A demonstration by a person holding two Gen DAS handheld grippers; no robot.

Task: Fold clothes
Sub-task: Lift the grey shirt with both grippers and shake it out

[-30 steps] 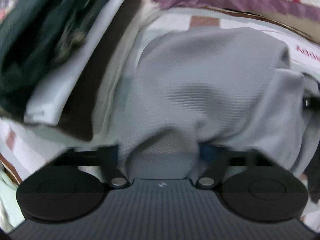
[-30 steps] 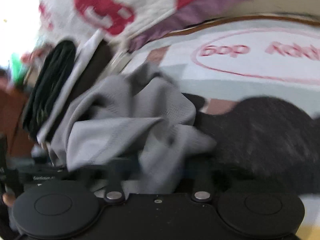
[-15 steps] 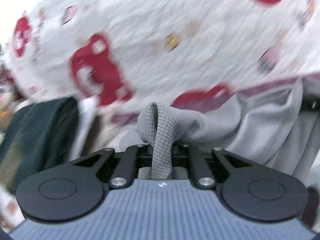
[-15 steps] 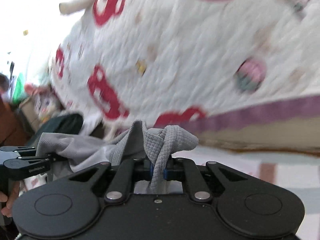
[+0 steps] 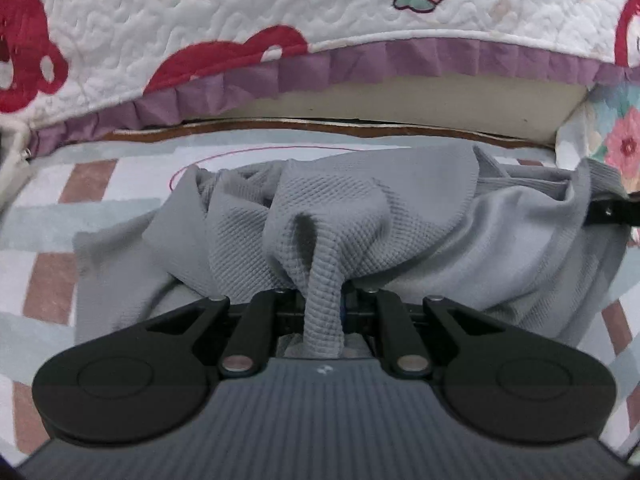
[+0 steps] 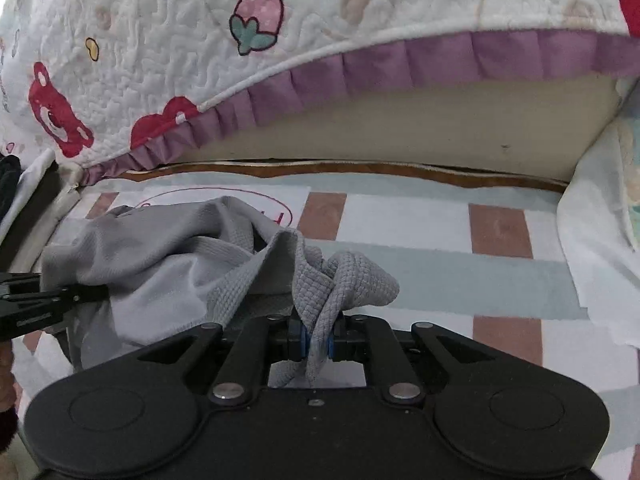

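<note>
Grey garment [image 5: 352,216] — matt waffle-knit cloth; quilt [image 6: 168,60] — stitched, puckered cotton; left gripper [image 5: 323,312] matt black plastic.

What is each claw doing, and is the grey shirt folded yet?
Left claw: shut, pinching a bunch of the grey shirt.
Right claw: shut, pinching another bunch of it.
Grey shirt: crumpled and held between the claws, not folded.
Checked mat: flat under the shirt.
</note>
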